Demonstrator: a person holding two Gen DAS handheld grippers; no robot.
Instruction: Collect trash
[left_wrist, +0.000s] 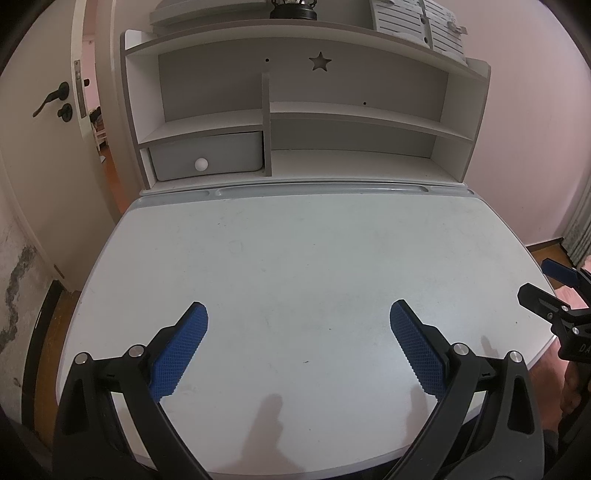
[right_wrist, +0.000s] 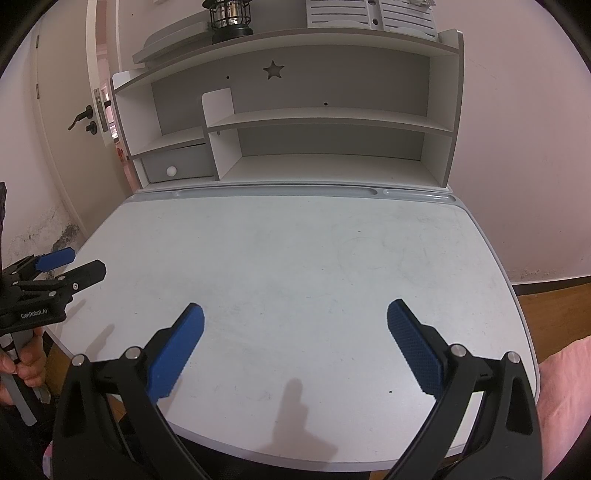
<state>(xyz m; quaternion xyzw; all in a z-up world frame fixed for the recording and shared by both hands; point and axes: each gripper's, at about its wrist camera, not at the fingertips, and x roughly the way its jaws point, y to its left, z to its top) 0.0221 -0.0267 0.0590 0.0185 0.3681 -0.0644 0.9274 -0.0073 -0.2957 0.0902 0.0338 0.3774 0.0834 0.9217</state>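
No trash shows in either view. My left gripper (left_wrist: 298, 314) is open and empty, its blue pads wide apart above the near part of a white desk top (left_wrist: 295, 251). My right gripper (right_wrist: 295, 314) is open and empty too, above the near part of the same desk top (right_wrist: 295, 251). The right gripper also shows at the right edge of the left wrist view (left_wrist: 546, 284), beside the desk's right edge. The left gripper shows at the left edge of the right wrist view (right_wrist: 74, 264), at the desk's left edge.
A white shelf unit (left_wrist: 295, 110) stands at the desk's back with a grey drawer (left_wrist: 207, 155) at lower left. A black lantern (right_wrist: 231, 18) and white slatted boxes (right_wrist: 369, 13) sit on top. A grey pen groove (right_wrist: 277, 192) runs along the back. A door (left_wrist: 48, 110) is at left.
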